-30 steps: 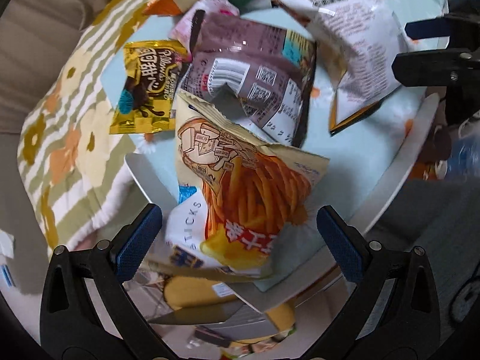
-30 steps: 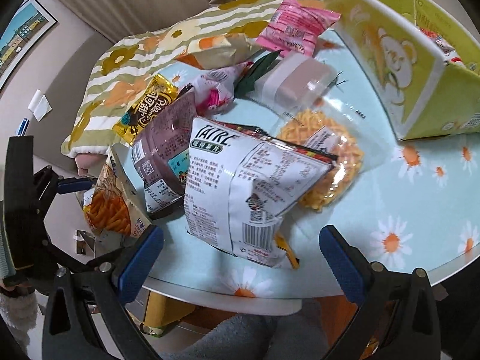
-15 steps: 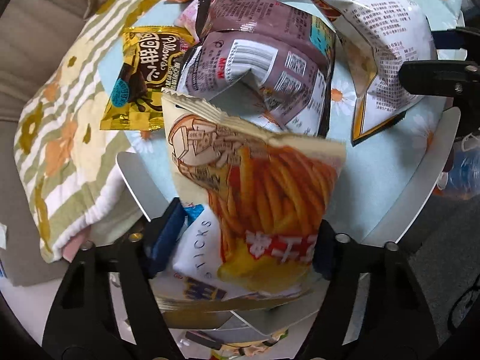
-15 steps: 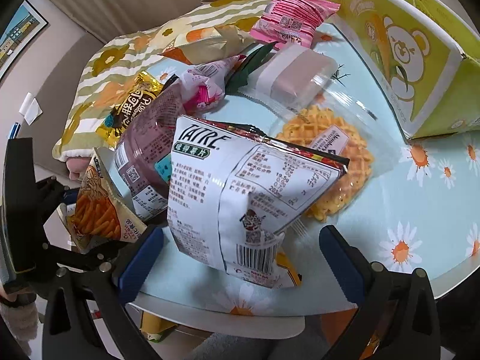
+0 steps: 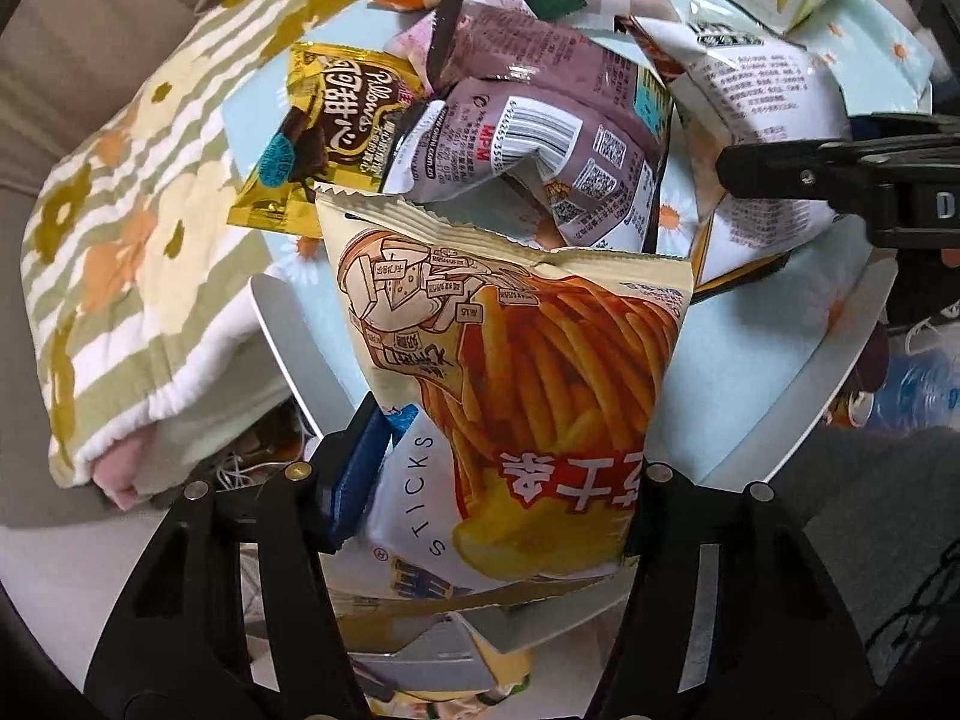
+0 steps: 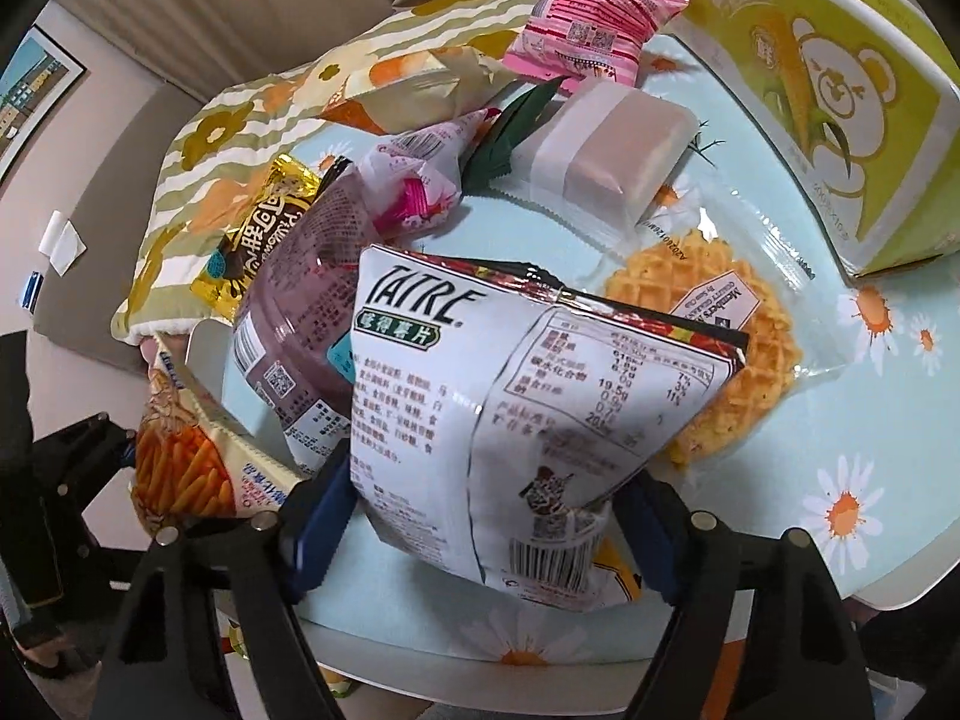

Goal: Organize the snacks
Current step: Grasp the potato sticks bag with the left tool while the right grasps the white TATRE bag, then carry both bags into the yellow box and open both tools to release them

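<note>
a round table (image 6: 888,432) with a pale blue daisy-print cover holds a scatter of snack packets. at the far left, a green and cream striped floral blanket (image 5: 120,240) lies bunched against the table's edge. at the near left edge, the left gripper (image 5: 498,480) is clamped on the lower part of a cream bag of potato sticks (image 5: 516,384), its blue pads pressing both sides; the bag stands upright over the rim of the table. just behind it lies a gold chocolate packet (image 5: 318,138), and to the right of that a crumpled purple bag (image 5: 552,138) with its barcode side up. further right, near the front edge, the right gripper (image 6: 480,510) is pinched on the bottom of a white chip bag (image 6: 498,408), printed back facing out, tilted up from the tabletop. behind this bag sit a small pink and white packet (image 6: 420,186), a clear-wrapped block (image 6: 612,162), and farther off a pink wrapper (image 6: 594,24). to the right of the white bag, partly under it, lies a clear pack of waffle crisps (image 6: 732,336). at the far right stands a yellow-green box (image 6: 816,96) with a cartoon bear printed on it.
</note>
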